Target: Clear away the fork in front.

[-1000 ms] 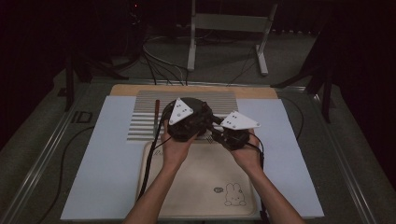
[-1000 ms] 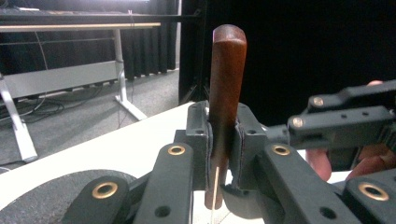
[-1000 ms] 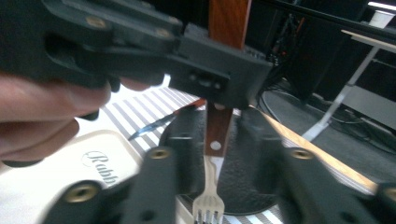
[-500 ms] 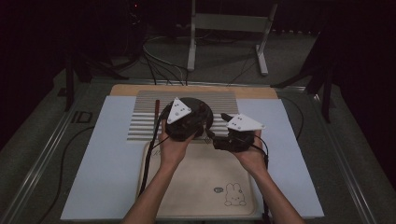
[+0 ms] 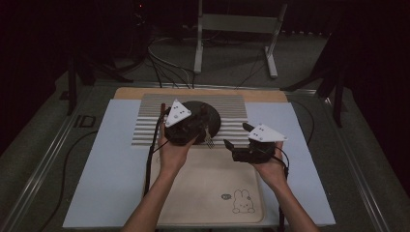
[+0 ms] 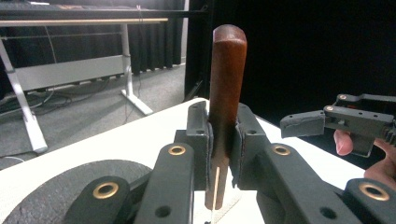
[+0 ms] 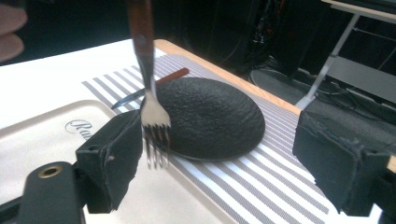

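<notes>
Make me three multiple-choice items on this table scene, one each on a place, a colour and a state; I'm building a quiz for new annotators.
1. Where does the black plate stand?
A. on the striped mat
B. on the beige tray
C. on the floor

2. What colour is the fork handle?
A. blue
B. reddish-brown
C. white

3. How does the left gripper stand?
A. open and empty
B. shut on the plate
C. shut on the fork

Answers: 1 A, the high view shows stripes around the plate; 2 B, the left gripper view shows a brown wooden handle; 3 C, both pads press the handle, tines hanging down.
</notes>
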### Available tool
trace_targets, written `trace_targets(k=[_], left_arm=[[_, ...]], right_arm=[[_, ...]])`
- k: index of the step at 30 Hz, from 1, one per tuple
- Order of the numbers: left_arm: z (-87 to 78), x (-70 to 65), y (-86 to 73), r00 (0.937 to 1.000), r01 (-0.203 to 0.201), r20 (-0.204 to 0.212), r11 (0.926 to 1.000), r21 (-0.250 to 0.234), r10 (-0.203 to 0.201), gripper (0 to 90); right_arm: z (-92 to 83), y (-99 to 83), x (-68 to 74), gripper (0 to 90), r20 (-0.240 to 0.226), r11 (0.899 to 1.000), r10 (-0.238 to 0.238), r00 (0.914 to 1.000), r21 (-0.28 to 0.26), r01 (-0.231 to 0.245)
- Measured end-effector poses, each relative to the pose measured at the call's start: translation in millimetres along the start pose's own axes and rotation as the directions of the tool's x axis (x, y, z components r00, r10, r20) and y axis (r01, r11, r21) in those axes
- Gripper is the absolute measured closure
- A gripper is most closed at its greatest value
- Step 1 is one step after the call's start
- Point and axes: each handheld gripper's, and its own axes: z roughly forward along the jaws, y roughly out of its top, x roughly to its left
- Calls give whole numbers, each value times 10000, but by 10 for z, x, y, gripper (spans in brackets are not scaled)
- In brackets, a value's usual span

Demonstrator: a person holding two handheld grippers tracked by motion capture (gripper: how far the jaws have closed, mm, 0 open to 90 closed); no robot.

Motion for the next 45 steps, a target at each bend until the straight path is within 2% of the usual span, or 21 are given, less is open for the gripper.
trace_targets(k=[6,14,16,24,39,45], left_arm=[[-64,37,17,9999,122,-7,9999,68,-122,801],[-155,93,47,9996,242,124,9997,72,-243,801],[-180,110,52,9995,280,128,9996,93,-281,801],[-300,177,81,9988,389,292,9992,61,-391,801],[-540,343,88,9954,179,932,9984,529,-228,801],[-646,422,51,9929,294,1131,9972,689,-371,801]], right_arm=[[-99,-115,-79,147,325,9992,371,9988,-170,-365],[-201,-236,-118,139,608,9989,359,9975,-317,-340],[-226,-298,-128,133,757,9991,381,9964,-202,-367],[-281,-359,-158,124,1037,9983,544,9931,-274,-518],[-350,-425,-180,124,894,9960,857,9923,-321,-831],[-398,-493,-222,119,1250,9952,956,9875,-310,-924]])
